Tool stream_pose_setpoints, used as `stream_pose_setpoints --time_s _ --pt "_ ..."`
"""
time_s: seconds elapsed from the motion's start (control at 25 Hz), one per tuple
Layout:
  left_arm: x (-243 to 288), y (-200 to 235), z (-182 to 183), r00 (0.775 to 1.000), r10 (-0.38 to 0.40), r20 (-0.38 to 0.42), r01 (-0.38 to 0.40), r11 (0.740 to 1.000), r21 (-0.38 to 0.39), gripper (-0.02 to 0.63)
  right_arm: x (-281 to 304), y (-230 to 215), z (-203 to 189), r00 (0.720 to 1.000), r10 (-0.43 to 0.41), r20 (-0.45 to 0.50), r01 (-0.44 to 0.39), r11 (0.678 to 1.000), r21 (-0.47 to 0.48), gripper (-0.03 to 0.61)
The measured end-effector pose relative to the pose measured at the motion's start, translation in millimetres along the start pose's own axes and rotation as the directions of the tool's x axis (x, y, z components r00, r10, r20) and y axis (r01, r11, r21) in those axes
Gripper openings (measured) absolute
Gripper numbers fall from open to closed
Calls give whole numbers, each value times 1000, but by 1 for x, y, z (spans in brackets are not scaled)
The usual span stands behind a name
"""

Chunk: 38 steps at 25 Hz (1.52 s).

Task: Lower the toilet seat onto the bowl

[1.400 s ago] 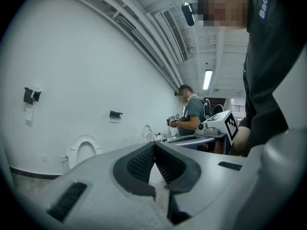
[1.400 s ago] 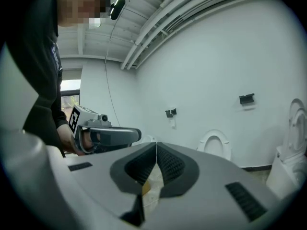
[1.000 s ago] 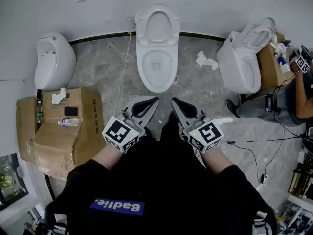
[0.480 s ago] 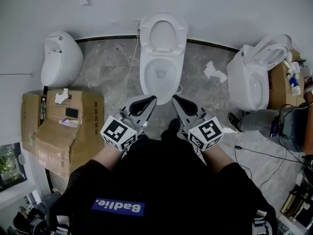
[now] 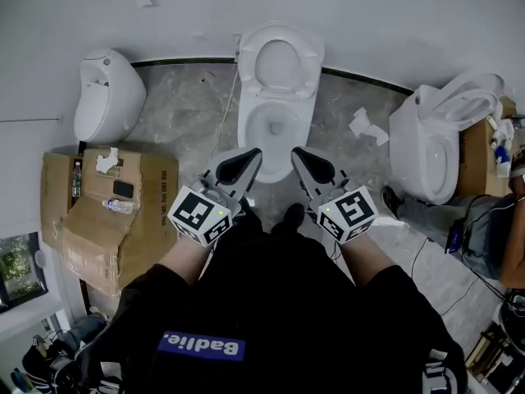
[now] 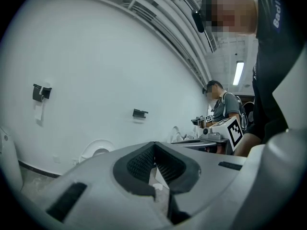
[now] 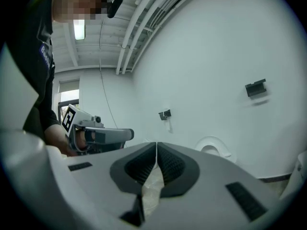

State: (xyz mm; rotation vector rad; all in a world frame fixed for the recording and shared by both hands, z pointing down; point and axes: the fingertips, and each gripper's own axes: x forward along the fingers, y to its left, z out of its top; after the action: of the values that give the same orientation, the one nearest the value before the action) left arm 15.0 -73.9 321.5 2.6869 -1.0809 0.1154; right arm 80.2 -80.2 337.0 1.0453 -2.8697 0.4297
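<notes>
moved: toilet (image 5: 275, 125) nearer | seat (image 5: 281, 60) raised | left tool (image 5: 248, 156), right tool (image 5: 301, 156) pressed together | cardboard box (image 5: 115, 220) left

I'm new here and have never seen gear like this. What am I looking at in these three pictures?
No robot: a person carries two two-jaw grippers. The head view comes from a camera on their head, looking down: the left gripper and right gripper point toward a white toilet whose seat stands raised. The two gripper views come from cameras riding on each gripper, looking along its jaws. Both pairs of jaws are shut, holding nothing. On the floor are cardboard boxes, crumpled tissue and a second toilet at the right.
</notes>
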Motion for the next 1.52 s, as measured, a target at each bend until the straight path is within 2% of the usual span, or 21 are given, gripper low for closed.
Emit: stream_pose_setpoints --time_s 0.56,0.72,0.84,1.16,1.28,1.52 --pt "17 113 6 996 -91 -5 91 996 21 17 91 -24 16 987 -163 -8 163 986 -29 29" --pt "31 147 6 998 -63 6 63 998 18 18 110 -47 15 981 -191 -21 190 981 -43 29" --pt "49 165 3 999 -39 13 39 999 29 18 121 -71 11 983 -182 -35 180 982 -53 31" --pt "100 212 -21 998 68 -9 -68 998 15 22 138 -167 -16 973 -215 -84 213 977 -34 32" --pt "117 229 -29 996 92 -14 -91 996 9 75 147 -196 -28 967 -230 -105 228 973 -33 34" --pt "154 260 -46 993 102 -57 -99 994 53 83 169 -241 -48 959 -247 -142 242 969 -47 73"
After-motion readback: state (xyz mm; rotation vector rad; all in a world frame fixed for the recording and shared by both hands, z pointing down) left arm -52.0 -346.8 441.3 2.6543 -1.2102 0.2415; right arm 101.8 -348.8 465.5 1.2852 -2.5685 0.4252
